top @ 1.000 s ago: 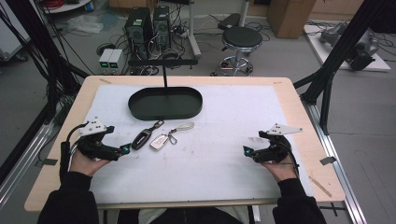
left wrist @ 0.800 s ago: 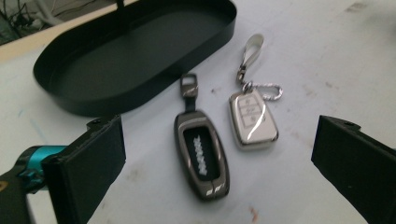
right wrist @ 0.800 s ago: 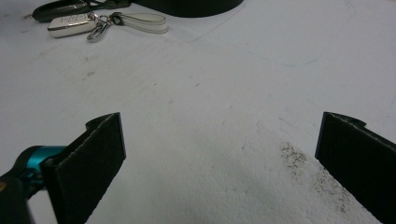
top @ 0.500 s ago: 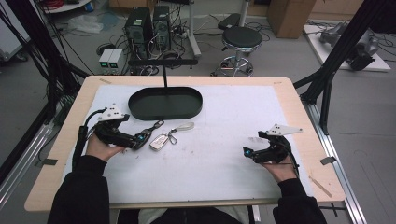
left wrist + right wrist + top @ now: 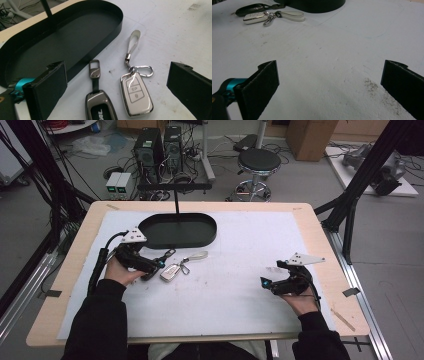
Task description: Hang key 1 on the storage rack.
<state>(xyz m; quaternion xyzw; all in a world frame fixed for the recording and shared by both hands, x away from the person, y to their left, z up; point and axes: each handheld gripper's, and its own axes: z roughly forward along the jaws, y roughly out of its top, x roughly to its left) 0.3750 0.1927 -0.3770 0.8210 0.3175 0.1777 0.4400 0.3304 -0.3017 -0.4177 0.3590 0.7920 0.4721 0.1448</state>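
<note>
Left gripper (image 5: 117,95) hovers jaws wide over the dark key fob (image 5: 101,106), just in front of the black tray (image 5: 177,231); the white key fob (image 5: 136,96) lies beside it. Right gripper (image 5: 272,284), jaws apart and empty, well right of the tray.

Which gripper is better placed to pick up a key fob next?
Left. The left gripper is open right at the dark key fob and white key fob; the right gripper sits far off.

Left gripper (image 5: 156,265) reached out forward over the table, jaws spread wide apart, held low in the left hand (image 5: 120,271). Right gripper (image 5: 267,284) hanging back nearer the body, jaws wide too, gripped in the right hand (image 5: 300,301).
</note>
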